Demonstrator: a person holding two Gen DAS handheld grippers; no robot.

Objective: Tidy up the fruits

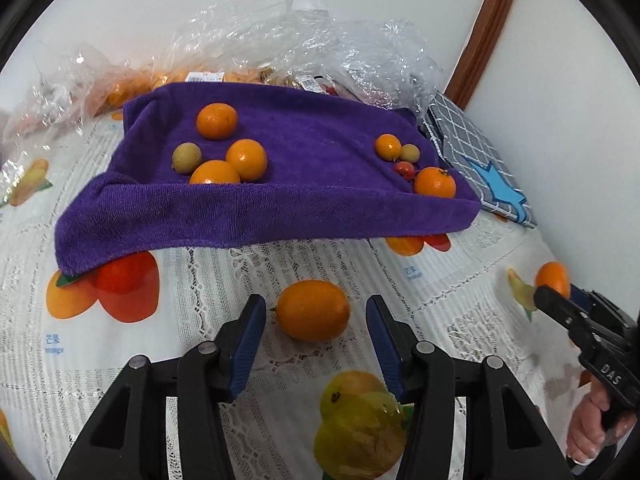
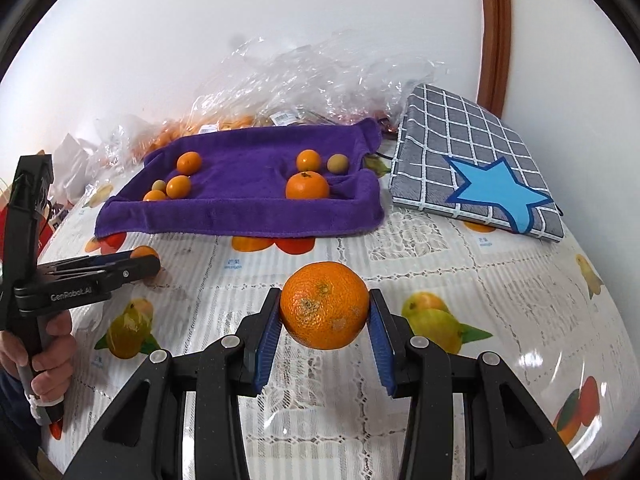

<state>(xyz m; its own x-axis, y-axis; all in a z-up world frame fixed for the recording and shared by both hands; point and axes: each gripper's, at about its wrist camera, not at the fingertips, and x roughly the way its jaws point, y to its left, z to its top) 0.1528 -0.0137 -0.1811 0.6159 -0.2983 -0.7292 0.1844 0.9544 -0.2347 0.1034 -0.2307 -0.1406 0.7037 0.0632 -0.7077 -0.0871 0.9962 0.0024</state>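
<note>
A purple towel lies on the table with its edges raised. On its left lie three oranges and a small yellow-green fruit. On its right lie a small orange, a pale fruit, a red fruit and a mandarin. My left gripper is open around a small oval orange on the tablecloth. My right gripper is shut on a large orange, also seen in the left wrist view.
Crumpled clear plastic bags with more fruit lie behind the towel. A grey checked cushion with a blue star lies to the right. The tablecloth has printed fruit pictures. A white wall and brown door frame stand behind.
</note>
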